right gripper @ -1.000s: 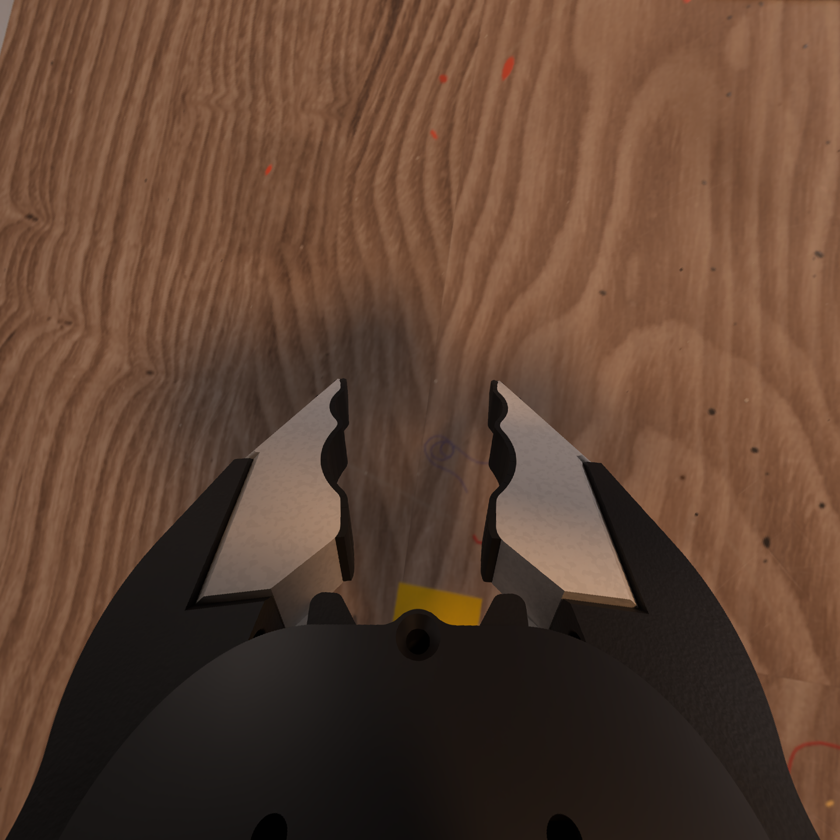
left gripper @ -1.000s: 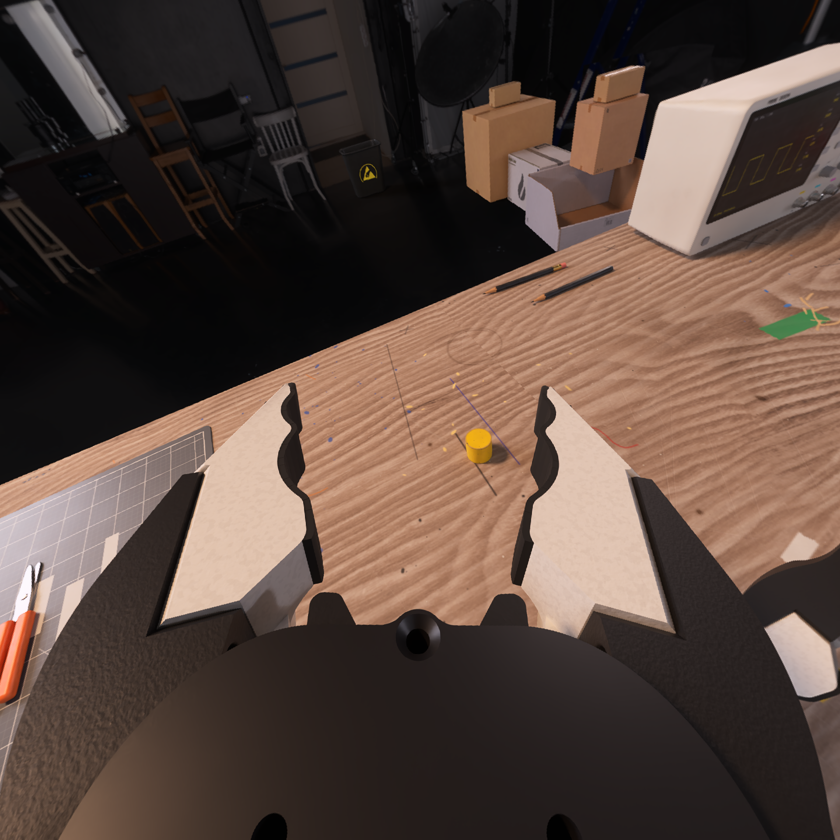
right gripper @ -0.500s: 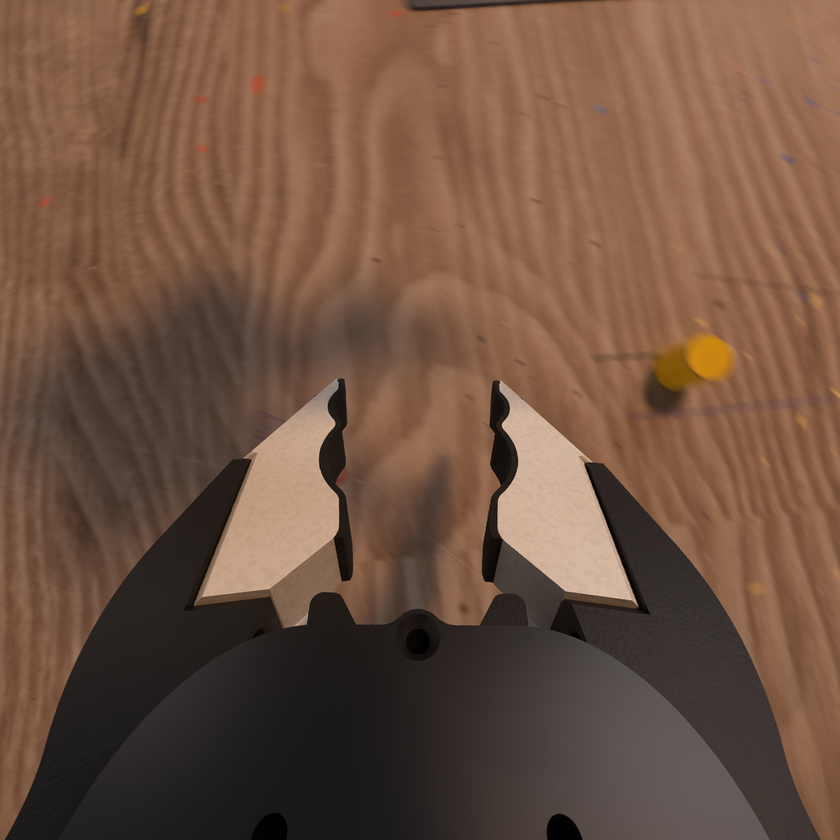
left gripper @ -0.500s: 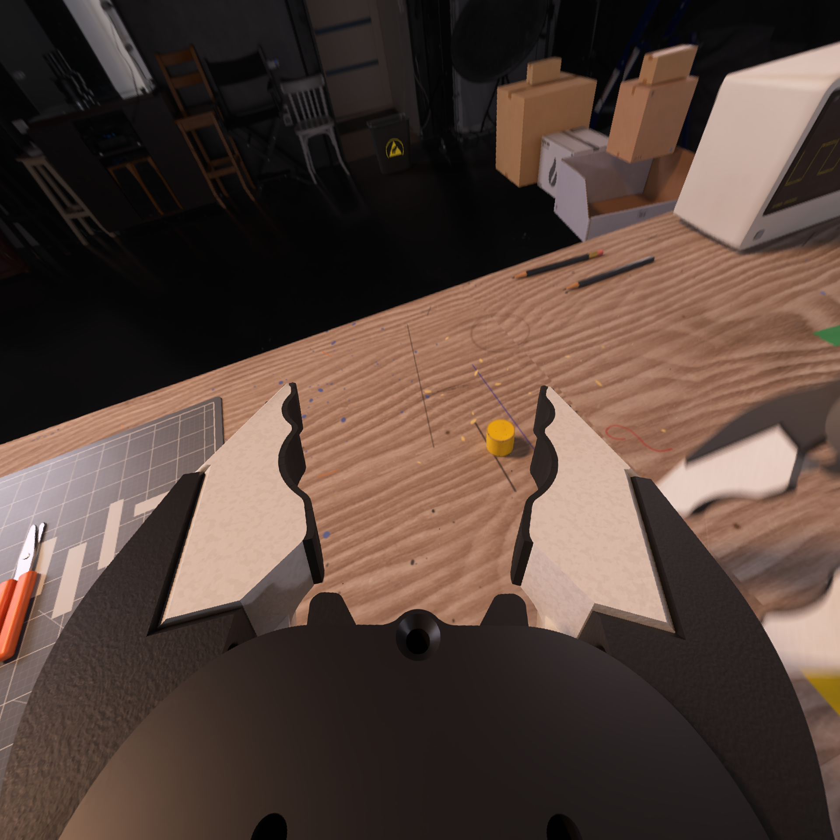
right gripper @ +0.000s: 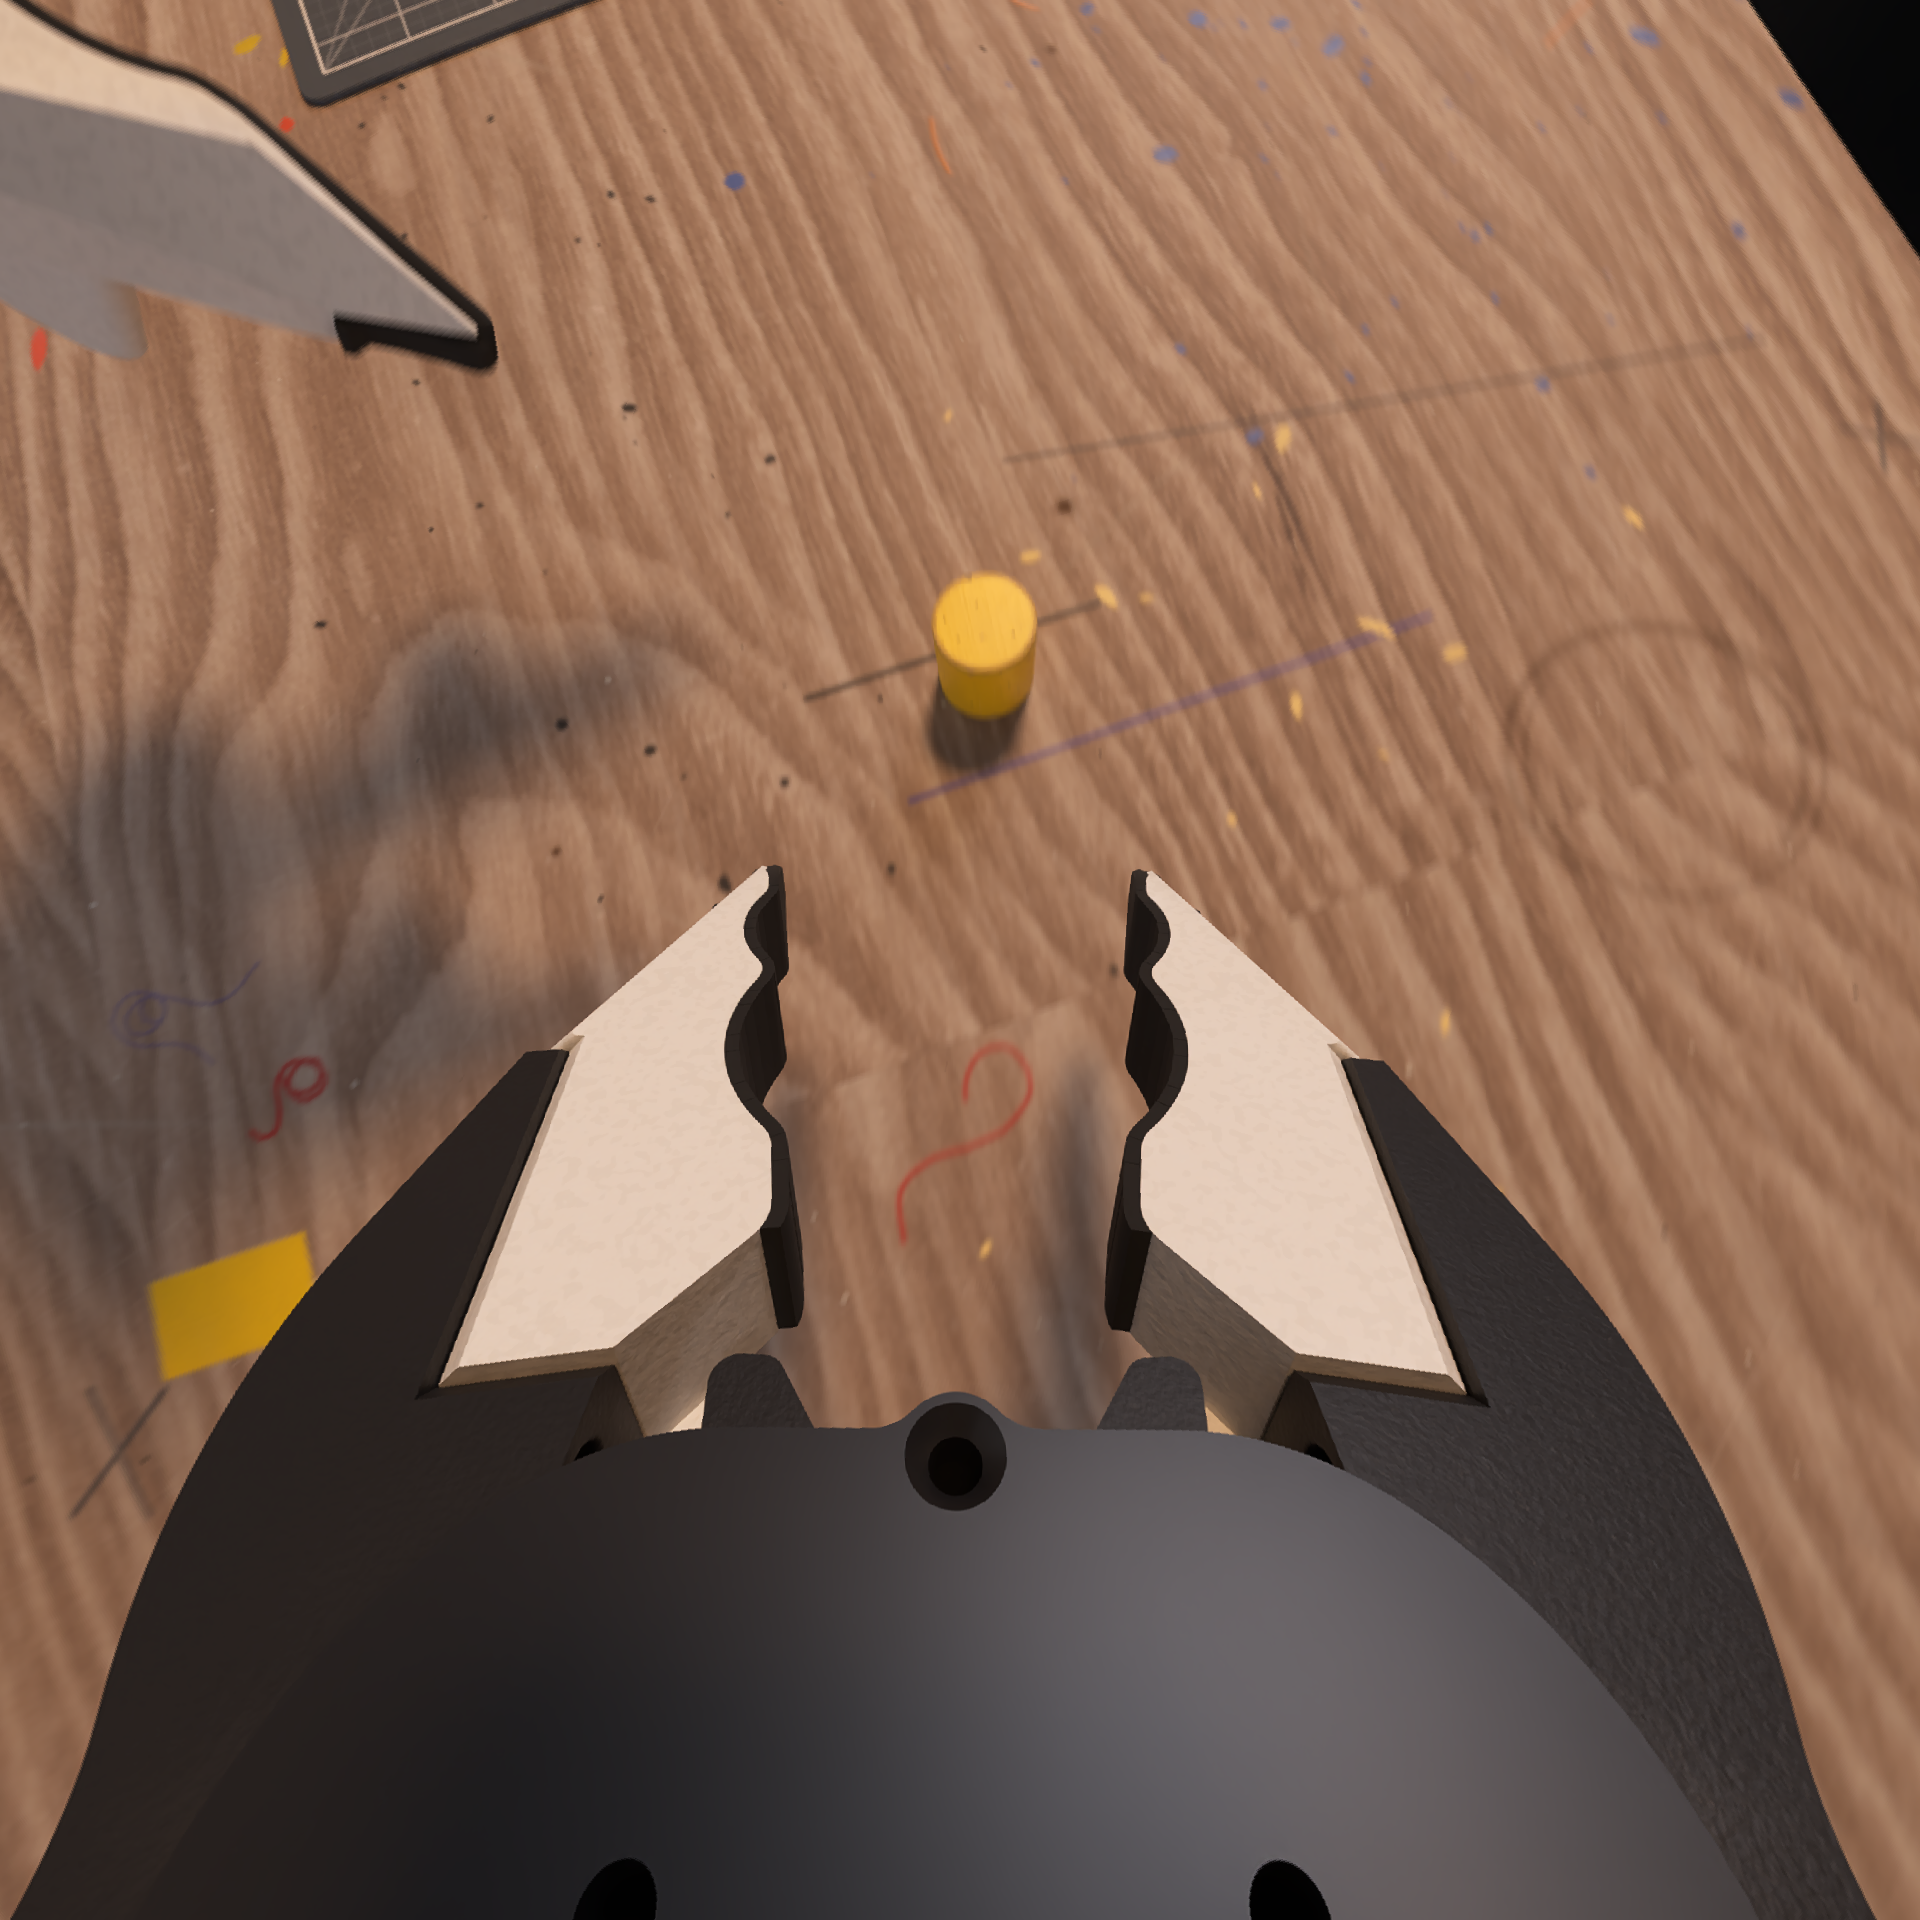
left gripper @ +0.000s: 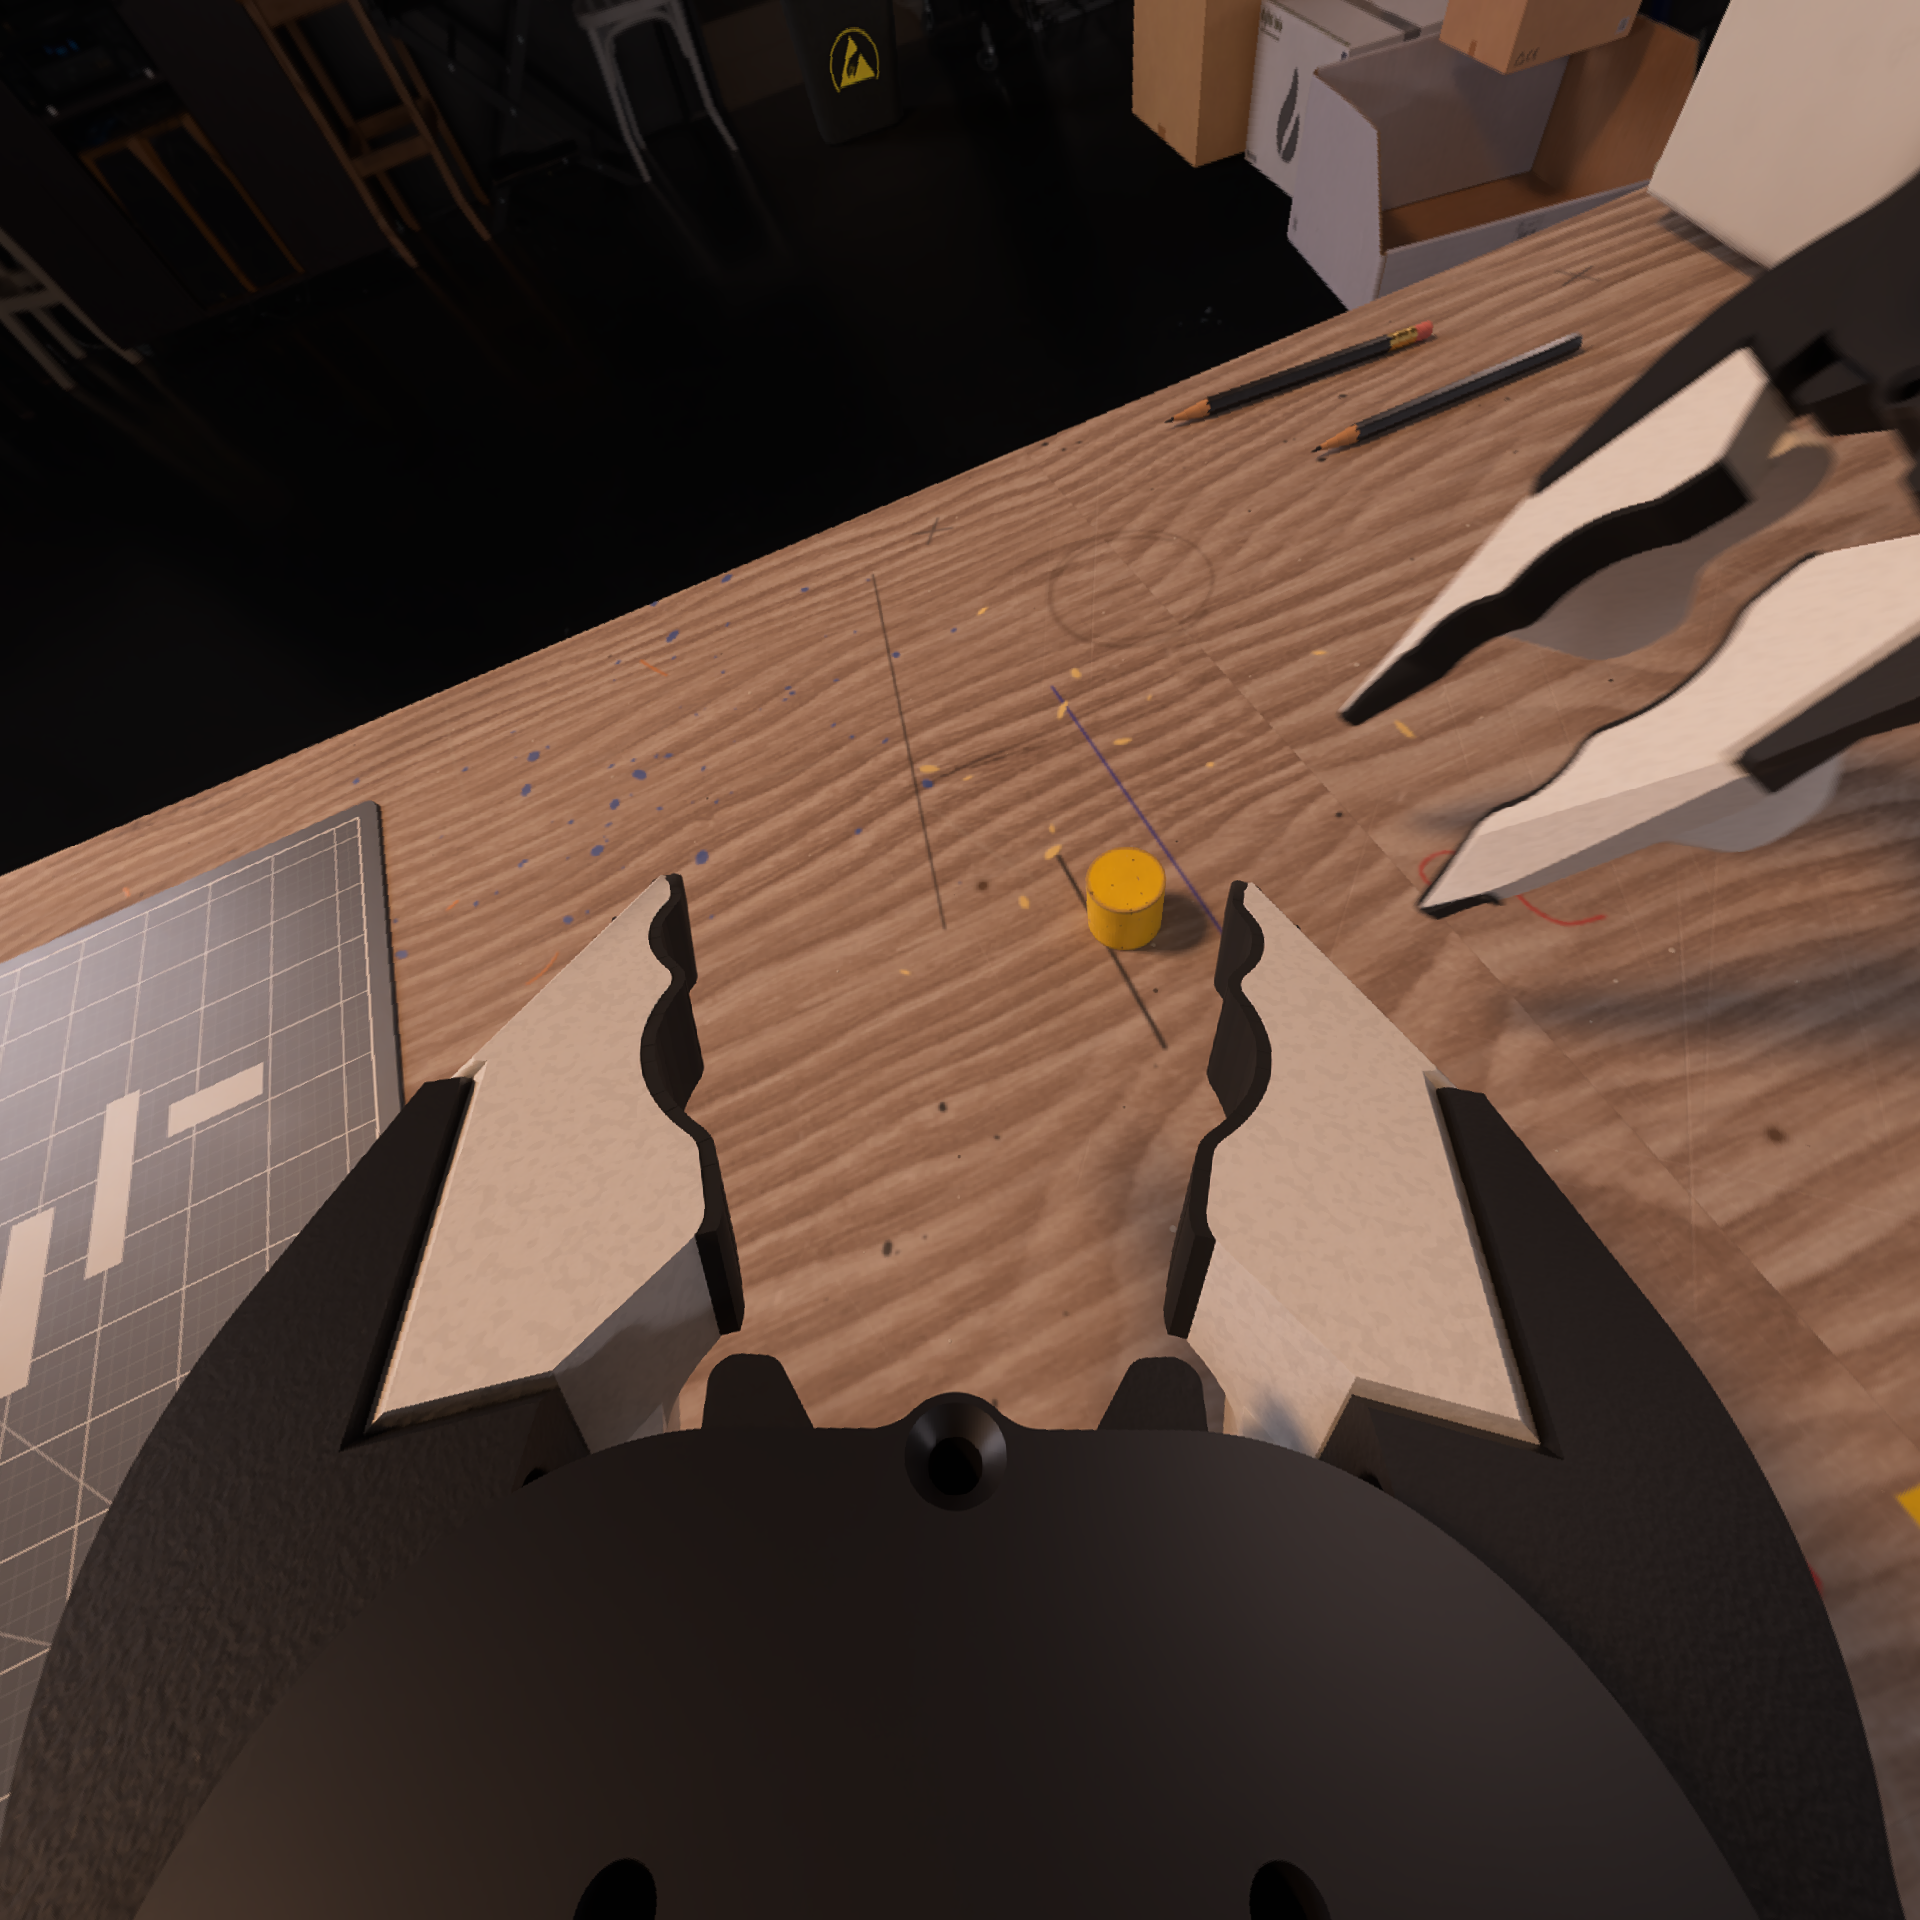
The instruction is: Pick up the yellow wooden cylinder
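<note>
A small yellow wooden cylinder (left gripper: 1124, 898) stands upright on the wooden table (left gripper: 935, 1143). My left gripper (left gripper: 954, 894) is open and empty, with the cylinder just past its right fingertip. In the right wrist view the cylinder (right gripper: 984, 644) stands ahead of my open, empty right gripper (right gripper: 956, 878), centred between the fingers but beyond the tips. The right gripper also shows in the left wrist view (left gripper: 1392, 810), to the cylinder's right. One left finger (right gripper: 260, 249) shows at the top left of the right wrist view.
A grey cutting mat (left gripper: 156, 1091) lies at the left. Two pencils (left gripper: 1309, 369) lie near the table's far edge. Cardboard and white boxes (left gripper: 1382, 135) stand beyond it. A yellow patch (right gripper: 223, 1304) lies beside my right gripper.
My right gripper has swung toward the cylinder, which now sits centred ahead of it, and has come into the left wrist view. My left gripper has moved closer to the cylinder.
</note>
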`<state>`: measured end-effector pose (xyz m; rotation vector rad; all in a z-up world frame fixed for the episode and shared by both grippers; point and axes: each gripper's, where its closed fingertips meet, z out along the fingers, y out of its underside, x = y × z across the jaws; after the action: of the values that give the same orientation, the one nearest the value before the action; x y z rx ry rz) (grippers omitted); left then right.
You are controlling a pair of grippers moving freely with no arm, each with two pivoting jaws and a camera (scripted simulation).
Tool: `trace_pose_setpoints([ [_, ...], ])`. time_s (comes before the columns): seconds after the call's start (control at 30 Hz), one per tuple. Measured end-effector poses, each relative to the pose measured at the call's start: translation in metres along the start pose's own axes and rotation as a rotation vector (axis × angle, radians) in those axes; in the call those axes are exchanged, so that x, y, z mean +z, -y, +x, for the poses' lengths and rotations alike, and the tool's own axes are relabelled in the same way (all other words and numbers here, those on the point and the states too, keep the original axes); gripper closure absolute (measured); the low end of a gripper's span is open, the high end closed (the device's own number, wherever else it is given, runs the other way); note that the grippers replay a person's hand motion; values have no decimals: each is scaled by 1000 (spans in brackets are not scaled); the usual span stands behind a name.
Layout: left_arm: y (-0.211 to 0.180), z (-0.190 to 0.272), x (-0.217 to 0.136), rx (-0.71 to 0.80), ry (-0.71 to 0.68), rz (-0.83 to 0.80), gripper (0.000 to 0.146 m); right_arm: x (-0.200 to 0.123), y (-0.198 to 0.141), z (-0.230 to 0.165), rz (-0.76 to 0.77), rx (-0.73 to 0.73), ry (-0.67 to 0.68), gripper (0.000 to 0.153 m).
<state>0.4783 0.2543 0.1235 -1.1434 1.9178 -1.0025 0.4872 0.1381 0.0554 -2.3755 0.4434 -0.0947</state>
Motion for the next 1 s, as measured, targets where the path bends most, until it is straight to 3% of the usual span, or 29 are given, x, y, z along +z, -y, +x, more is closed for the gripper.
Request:
trace_pose_setpoints([
  [0.27,-2,-7,-1,-30,19,4,46,57,26,9,-71,-178,60,89],
  [0.43,-2,-4,2,-29,8,1,46,76,24,8,-122,-209,91,103],
  [0.63,0,-3,2,-26,8,7,46,78,24,6,-137,-192,107,126],
  [1.0,-2,2,5,-37,-13,-6,46,57,9,5,-139,-161,85,126],
])
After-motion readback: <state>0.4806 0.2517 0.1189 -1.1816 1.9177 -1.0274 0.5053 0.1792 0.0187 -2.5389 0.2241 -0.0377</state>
